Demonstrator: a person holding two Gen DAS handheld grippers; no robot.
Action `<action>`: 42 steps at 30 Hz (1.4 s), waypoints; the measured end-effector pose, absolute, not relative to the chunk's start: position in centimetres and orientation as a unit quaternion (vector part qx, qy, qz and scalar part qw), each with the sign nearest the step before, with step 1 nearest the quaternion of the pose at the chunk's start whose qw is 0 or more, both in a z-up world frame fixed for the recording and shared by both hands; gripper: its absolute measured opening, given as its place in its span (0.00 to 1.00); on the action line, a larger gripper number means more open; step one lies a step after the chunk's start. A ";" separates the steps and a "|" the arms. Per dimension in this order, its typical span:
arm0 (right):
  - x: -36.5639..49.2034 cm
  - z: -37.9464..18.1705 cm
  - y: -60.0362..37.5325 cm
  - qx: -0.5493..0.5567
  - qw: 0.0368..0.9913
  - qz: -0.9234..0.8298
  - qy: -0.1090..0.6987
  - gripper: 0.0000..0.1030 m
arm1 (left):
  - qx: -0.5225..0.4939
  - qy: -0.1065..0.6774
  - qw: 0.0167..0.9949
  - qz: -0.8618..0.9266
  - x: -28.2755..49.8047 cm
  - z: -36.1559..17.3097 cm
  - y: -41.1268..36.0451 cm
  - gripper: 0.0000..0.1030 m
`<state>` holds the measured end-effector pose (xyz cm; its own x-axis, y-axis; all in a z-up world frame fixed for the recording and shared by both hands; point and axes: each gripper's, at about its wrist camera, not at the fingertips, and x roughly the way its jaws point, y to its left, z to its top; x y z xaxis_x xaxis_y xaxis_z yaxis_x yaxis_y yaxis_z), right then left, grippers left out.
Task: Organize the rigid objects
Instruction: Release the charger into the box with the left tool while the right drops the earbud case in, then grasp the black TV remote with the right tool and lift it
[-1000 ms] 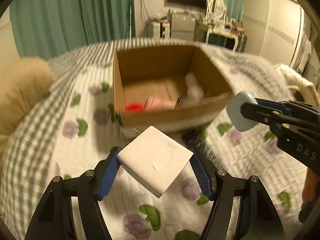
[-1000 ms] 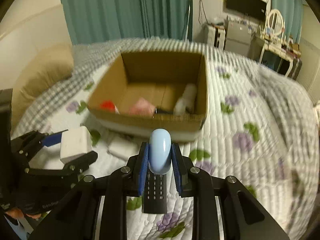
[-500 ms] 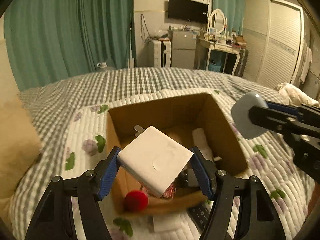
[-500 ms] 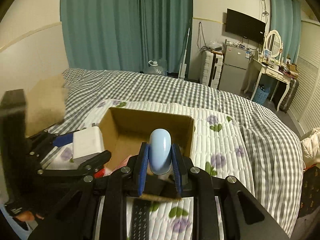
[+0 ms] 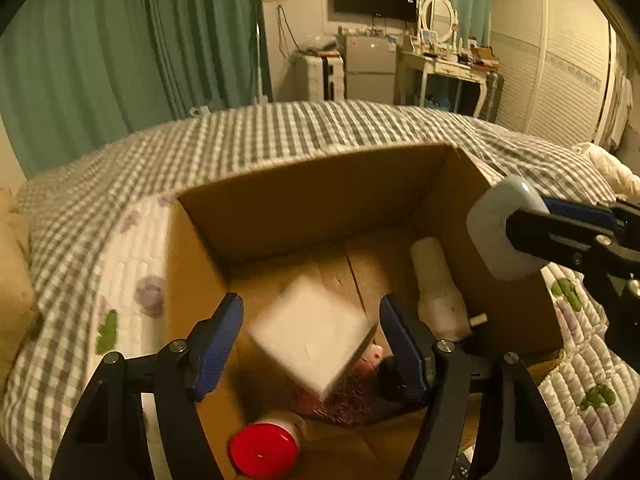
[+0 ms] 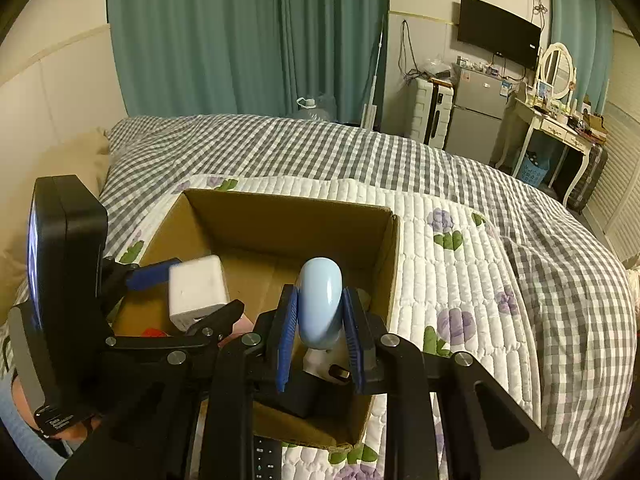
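Left gripper [image 5: 310, 334]: I see jaws spread, white charger [image 5: 310, 336] blurred, falling free into cardboard box [image 5: 320, 196].
Right gripper [image 6: 320, 334]: clamped on blue mouse [image 6: 320, 302], over box's 5 o'clock corner.
Risk: I judge mouse could clip that rim.

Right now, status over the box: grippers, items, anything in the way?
Left gripper open, white charger block blurred, dropping into cardboard box. Right gripper shut on blue mouse, above box. Red-capped bottle, white bottle already inside; drop path clear.

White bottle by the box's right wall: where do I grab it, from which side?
Grip the white bottle across its round body at mid-length, coming straight down through the open top of the cardboard box. It lies on its side along the wall, so a sideways approach looks blocked; the small tip seems too narrow.
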<state>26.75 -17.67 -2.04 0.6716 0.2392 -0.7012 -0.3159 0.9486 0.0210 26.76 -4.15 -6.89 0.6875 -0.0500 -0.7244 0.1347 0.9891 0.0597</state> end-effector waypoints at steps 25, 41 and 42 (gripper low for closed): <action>27.2 1.1 -16.2 -0.046 0.919 0.129 0.368 0.47 | 0.026 0.347 0.937 -0.022 20.8 -0.8 1.0 0.85; 12.6 8.5 -17.5 -0.088 0.932 0.103 0.337 0.88 | 0.006 0.314 0.949 -0.015 7.8 5.3 1.3 1.00; 12.0 8.1 -17.5 -0.088 0.932 0.100 0.338 0.89 | 0.002 0.317 0.948 -0.017 7.6 5.0 1.5 1.00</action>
